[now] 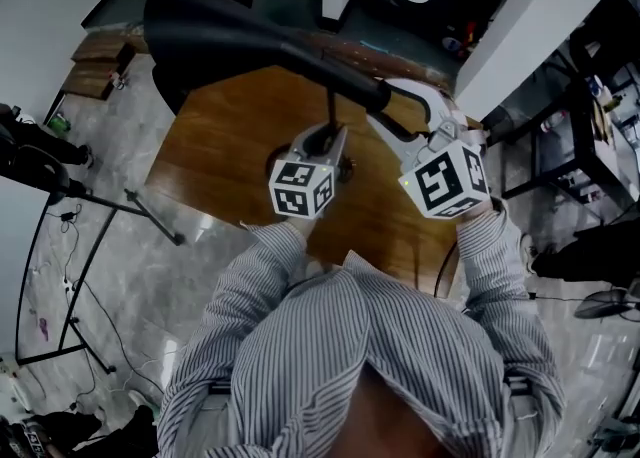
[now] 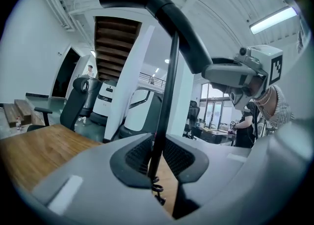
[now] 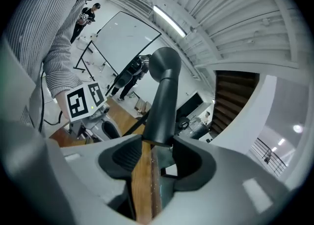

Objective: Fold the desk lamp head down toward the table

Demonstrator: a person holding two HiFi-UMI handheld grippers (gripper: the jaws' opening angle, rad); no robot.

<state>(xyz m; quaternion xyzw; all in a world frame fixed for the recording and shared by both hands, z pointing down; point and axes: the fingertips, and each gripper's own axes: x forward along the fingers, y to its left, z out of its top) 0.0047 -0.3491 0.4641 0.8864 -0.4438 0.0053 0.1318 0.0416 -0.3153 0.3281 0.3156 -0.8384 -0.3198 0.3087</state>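
Fold not done: the matte black lamp head [image 1: 215, 31] sits high above the wooden tabletop [image 1: 220, 156], roughly level, so the whole tilt-down is left. The left claw [image 2: 157, 156] is clenched on the thin black stem [image 2: 168, 91] rising off the tabletop. The right claw [image 3: 156, 153] seems to pinch the smooth round neck tube [image 3: 162, 101], but contact is hard to confirm.

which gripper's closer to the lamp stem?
Left. The left gripper is clamped on the stem; the right gripper is off to its side, gripping the narrow end of the head.
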